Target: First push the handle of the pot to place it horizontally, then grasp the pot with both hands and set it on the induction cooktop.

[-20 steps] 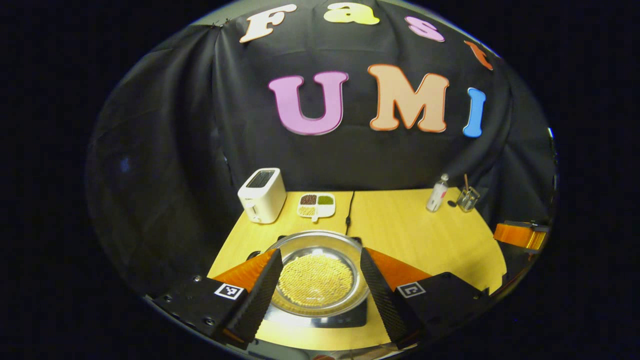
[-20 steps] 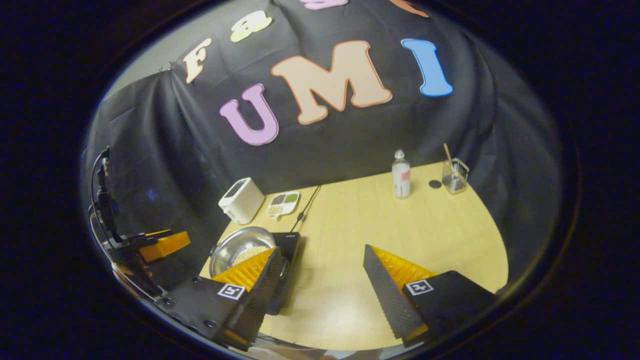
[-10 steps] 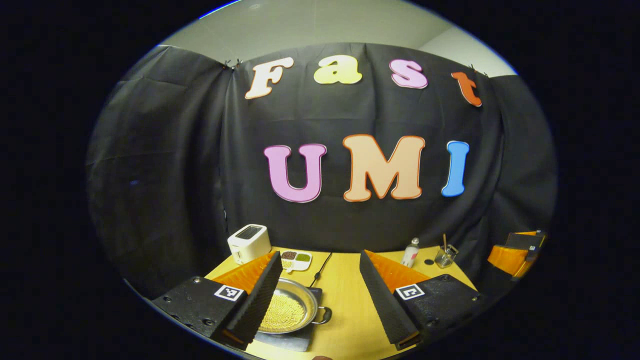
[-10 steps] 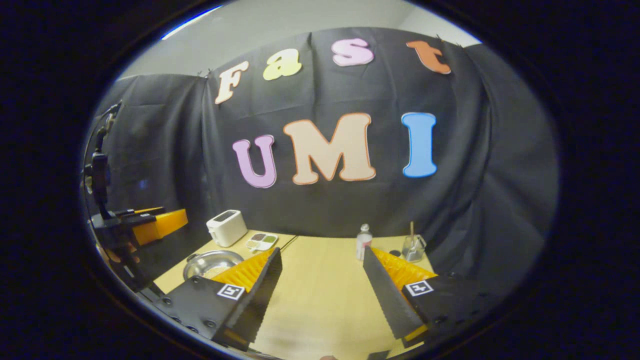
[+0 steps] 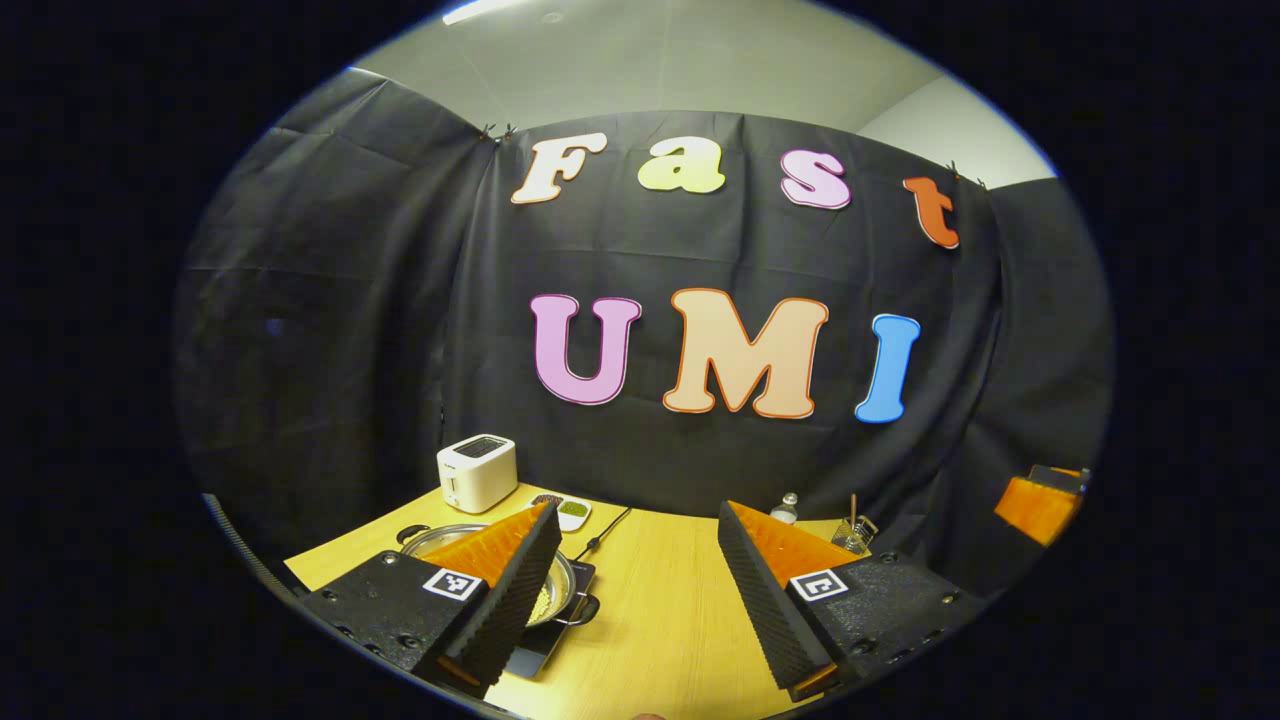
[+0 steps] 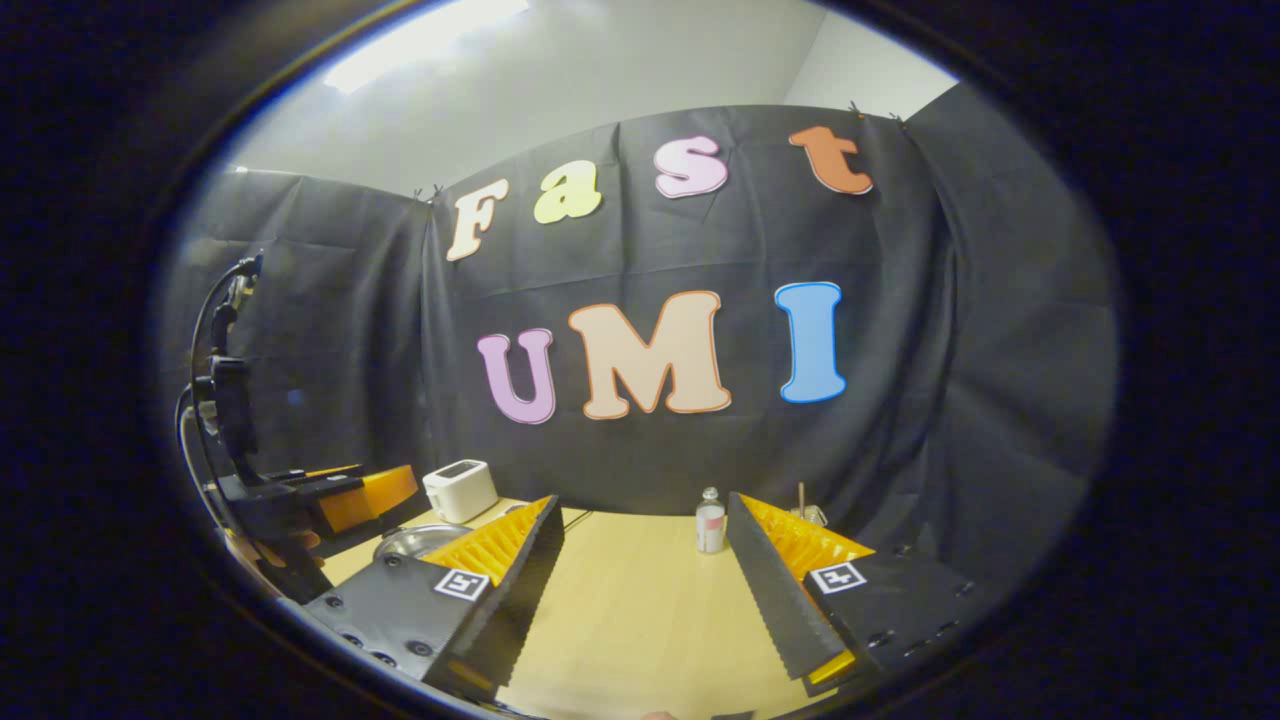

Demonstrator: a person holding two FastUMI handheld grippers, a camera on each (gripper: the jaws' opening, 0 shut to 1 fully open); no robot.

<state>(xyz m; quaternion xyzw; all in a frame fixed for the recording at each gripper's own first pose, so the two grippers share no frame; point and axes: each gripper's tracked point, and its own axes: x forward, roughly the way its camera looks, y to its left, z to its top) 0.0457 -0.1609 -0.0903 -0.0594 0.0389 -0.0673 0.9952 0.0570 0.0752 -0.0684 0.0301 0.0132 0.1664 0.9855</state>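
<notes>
A steel pot (image 5: pixel 563 582) with pale grains in it sits on the black induction cooktop (image 5: pixel 548 645) at the near left of the wooden table (image 5: pixel 660 620). One side handle (image 5: pixel 590 608) points right along the table, the other (image 5: pixel 410 533) points left. My left gripper (image 5: pixel 635 512) is open and empty, held above and back from the pot, and its left finger hides much of the pot. In the right gripper view the pot (image 6: pixel 410 542) lies low at the left. My right gripper (image 6: pixel 642 500) is open over bare table, holding nothing.
A white toaster (image 5: pixel 477 472) and a divided dish (image 5: pixel 568 510) stand behind the pot, with a black cable (image 5: pixel 600 535) beside them. A small bottle (image 6: pixel 710 522) and a glass with a stick (image 6: pixel 805 512) stand at the back right. The left gripper (image 6: pixel 340 495) shows at the right gripper view's left edge.
Both grippers have risen, drawn back and tilted up. The pot, which lay between the left gripper's fingers, has slid low and left in that view and stays on the cooktop.
</notes>
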